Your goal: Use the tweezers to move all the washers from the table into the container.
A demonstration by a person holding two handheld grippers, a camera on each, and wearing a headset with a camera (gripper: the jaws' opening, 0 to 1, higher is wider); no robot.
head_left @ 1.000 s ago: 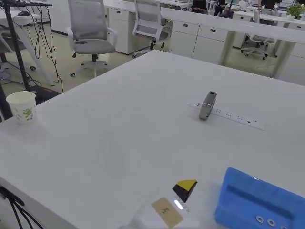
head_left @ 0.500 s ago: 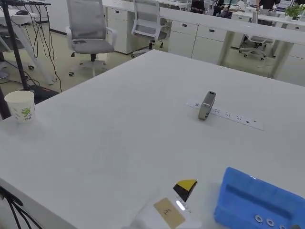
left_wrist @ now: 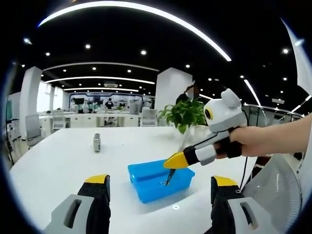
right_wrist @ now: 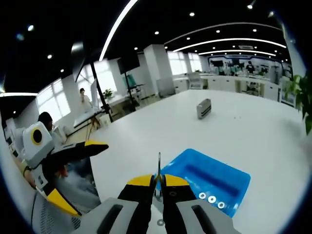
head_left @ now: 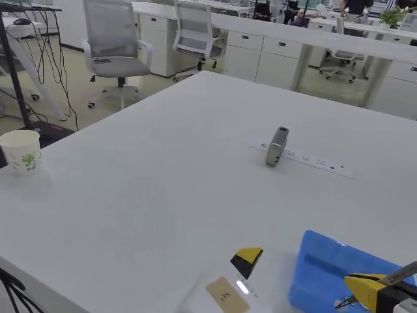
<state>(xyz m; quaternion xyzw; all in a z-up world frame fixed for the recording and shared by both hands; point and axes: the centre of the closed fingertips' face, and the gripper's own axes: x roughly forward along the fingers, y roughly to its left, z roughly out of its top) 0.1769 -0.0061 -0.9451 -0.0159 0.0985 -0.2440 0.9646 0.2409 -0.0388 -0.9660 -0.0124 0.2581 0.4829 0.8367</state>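
Observation:
A blue container [right_wrist: 214,178] lies on the white table with three washers [right_wrist: 210,199] inside, near one wall. My right gripper [right_wrist: 156,184] is shut on the thin metal tweezers [right_wrist: 159,168], whose points hang just at the container's near edge. From the left gripper view the tweezers' tip [left_wrist: 168,178] dips over the container [left_wrist: 148,187], and one washer [left_wrist: 174,207] lies on the table in front of it. That loose washer [right_wrist: 160,223] also sits under my right jaws. My left gripper [left_wrist: 161,181] stands open and holds nothing, beside the container [head_left: 319,270].
A grey device [head_left: 277,145] rests on a white power strip [head_left: 319,162] at mid table. A paper cup [head_left: 19,150] stands near the left edge. Office chairs [head_left: 107,45] and desks stand beyond the table's far side.
My right gripper with the tweezers has come into the head view at the bottom right, over the container, and now covers the washers seen there before. The camera has shifted slightly.

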